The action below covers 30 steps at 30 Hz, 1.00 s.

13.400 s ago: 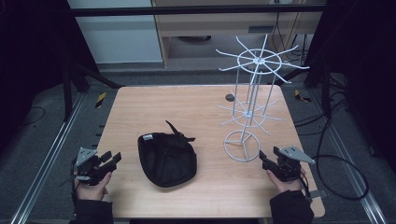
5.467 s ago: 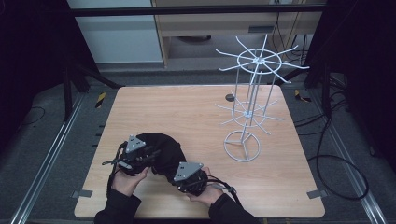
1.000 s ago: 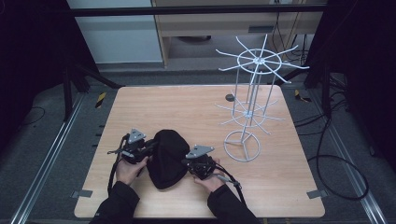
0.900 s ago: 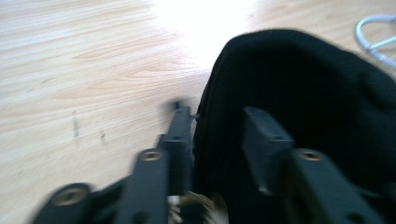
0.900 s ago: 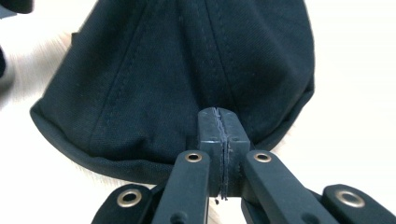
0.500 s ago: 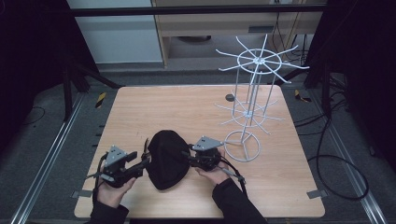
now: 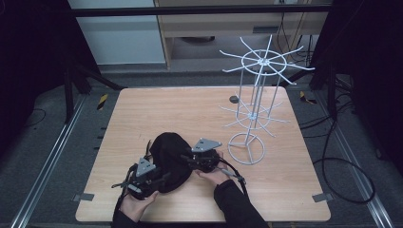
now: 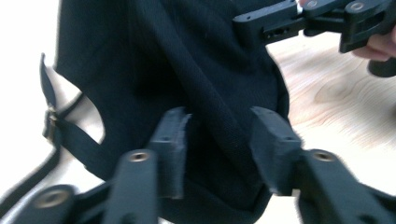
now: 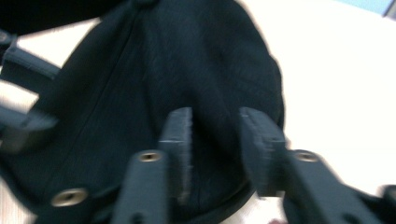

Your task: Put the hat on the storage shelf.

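Two grippers work a black cap [image 7: 168, 161] in the lower middle of the high view, and the step in hand reads as getting a firm two-sided hold on it so it can be lifted.

Largest first: the wooden table [image 7: 190, 109] carries everything, with the white wire rack [image 7: 259, 109] upright at right of centre, its prongs bare, well apart from the cap's far edge. That rack looks like the likely place for the cap, so a clean lift matters.

The cap lies crumpled on the table between the hands, with its strap and buckle [image 8: 49, 122] at the left edge of the left gripper view.

The left gripper [image 7: 149, 176], at the cap's lower left, has just been closing; a ridge of fabric runs up between its jaws, but the pads stand off it with a gap on both sides, so it is not yet pinched. The right gripper [image 7: 199, 159], at the cap's right edge, has likewise been closing, and a fold of cloth rises between its jaws without visible pressing.

To do it well: push each claw deeper over the rim, close fully on one fold, and avoid the loose strap.
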{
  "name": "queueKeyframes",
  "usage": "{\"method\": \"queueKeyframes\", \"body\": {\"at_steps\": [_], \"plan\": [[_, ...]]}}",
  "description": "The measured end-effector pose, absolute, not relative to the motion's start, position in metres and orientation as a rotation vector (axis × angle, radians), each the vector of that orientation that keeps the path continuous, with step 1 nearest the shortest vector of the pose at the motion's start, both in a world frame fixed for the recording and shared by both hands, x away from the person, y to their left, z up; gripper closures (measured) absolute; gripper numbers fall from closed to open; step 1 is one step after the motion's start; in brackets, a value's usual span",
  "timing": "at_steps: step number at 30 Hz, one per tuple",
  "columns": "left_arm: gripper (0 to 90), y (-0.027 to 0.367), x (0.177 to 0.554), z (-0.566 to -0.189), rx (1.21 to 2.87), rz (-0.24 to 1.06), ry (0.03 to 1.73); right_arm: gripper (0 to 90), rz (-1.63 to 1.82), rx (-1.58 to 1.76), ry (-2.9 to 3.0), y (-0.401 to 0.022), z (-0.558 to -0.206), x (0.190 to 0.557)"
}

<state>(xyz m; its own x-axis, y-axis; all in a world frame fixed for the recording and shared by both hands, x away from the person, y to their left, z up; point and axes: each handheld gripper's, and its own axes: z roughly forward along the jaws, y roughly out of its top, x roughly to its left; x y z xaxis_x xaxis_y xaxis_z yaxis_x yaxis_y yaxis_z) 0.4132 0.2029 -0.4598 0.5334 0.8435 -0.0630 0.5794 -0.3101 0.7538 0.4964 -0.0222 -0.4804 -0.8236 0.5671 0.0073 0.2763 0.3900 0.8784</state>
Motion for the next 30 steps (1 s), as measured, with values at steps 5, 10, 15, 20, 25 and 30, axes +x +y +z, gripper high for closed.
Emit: {"method": "queueKeyframes", "body": {"at_steps": [5,10,15,20,25,30], "plan": [[81.0,0.211,0.419,-0.462,2.036,0.431,1.180,88.2,1.330,0.704,2.447,-0.018,-0.483,0.492],[86.8,0.218,0.430,-0.461,2.044,0.475,1.199,88.9,1.328,0.700,2.475,-0.018,-0.477,0.481],[85.2,0.228,0.449,-0.463,2.014,0.523,1.250,87.9,1.358,0.743,2.480,-0.010,-0.475,0.467],[83.7,0.234,0.462,-0.465,2.025,0.574,1.252,84.9,1.372,0.752,2.468,0.008,-0.480,0.459],[83.2,0.242,0.472,-0.466,2.015,0.599,1.238,79.1,1.387,0.763,2.444,0.019,-0.481,0.459],[83.2,0.247,0.479,-0.467,2.008,0.631,1.206,70.1,1.423,0.763,2.393,0.010,-0.473,0.458]]}}
